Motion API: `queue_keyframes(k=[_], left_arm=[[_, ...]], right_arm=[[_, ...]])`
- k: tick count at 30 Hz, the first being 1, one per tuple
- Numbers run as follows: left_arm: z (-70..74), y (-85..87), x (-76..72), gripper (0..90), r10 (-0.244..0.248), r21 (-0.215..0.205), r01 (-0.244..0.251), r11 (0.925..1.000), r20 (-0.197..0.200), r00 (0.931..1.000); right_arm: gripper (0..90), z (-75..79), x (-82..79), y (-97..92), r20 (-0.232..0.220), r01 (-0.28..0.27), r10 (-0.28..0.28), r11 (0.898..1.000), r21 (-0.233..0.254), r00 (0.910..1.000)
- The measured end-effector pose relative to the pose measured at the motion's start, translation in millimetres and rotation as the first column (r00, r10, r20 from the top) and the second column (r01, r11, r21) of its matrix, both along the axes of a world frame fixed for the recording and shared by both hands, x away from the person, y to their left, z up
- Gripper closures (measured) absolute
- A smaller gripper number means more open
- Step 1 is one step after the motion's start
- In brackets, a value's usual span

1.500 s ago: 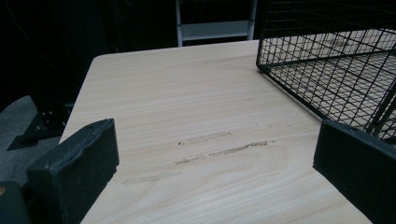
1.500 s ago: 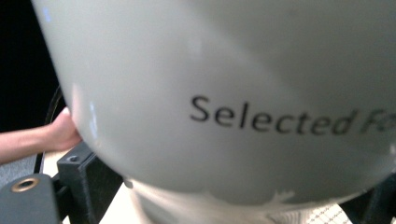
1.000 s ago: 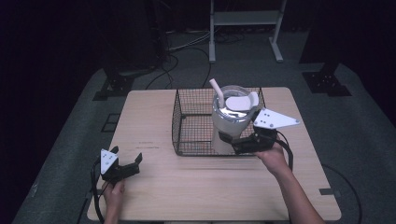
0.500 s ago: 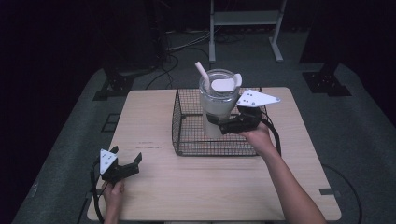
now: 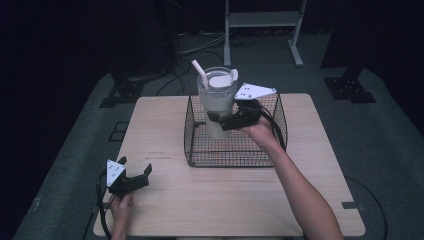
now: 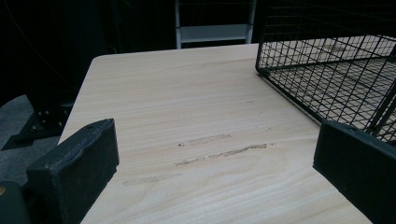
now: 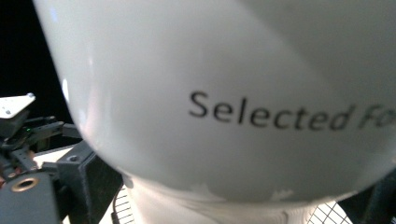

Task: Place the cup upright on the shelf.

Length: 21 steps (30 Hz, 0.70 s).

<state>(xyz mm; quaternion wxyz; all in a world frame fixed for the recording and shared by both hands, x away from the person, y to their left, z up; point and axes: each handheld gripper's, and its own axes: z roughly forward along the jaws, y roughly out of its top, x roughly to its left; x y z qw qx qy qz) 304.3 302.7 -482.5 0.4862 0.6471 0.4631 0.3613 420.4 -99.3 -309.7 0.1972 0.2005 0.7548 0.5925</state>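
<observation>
1. Tumbler [image 5: 217,102] with straw [image 5: 199,67]: rigid, smooth-walled, likely slippery and top-heavy (lid on); best gripped mid-body, below the bulge.
2. Held above wire basket [image 5: 232,152], toward its 11 o'clock corner.
3. Right gripper [image 5: 216,119]: jaws clamped across tumbler's lower body, forearm extended forward.
4. Left gripper [image 5: 134,172]: jaws spread, empty, resting at table [image 5: 240,200] 7 o'clock.

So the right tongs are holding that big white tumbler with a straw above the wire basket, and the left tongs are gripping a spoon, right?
Not quite: the left tongs grip nothing; the left gripper view shows them open over the bare wooden table. The right tongs do hold the white tumbler above the black wire basket.
</observation>
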Motion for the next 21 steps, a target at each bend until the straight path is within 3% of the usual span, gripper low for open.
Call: queue_keyframes(k=[6,12,18,21], left_arm=[[-0.1,-0.3,-0.2,0.0,0.0,-0.006,0.0,1.0,0.003,1.0],[-0.1,-0.2,-0.2,0.0,0.0,-0.007,0.0,1.0,0.004,1.0],[0.0,-0.1,-0.3,0.0,-0.002,0.0,0.002,1.0,0.004,1.0],[0.0,-0.1,-0.3,0.0,-0.001,-0.002,0.001,1.0,0.003,1.0]], right_arm=[[8.2,-9.5,17.8,3.8,-0.033,0.003,-0.003,1.0,0.016,0.9994],[8.2,-20.4,33.5,6.1,-0.049,0.026,-0.027,0.999,-0.02,0.9984],[8.2,-34.2,45.0,10.9,-0.072,0.015,-0.019,0.998,-0.057,0.9972],[8.2,-42.1,51.0,15.7,-0.091,0.003,-0.007,0.999,-0.047,0.9958]])
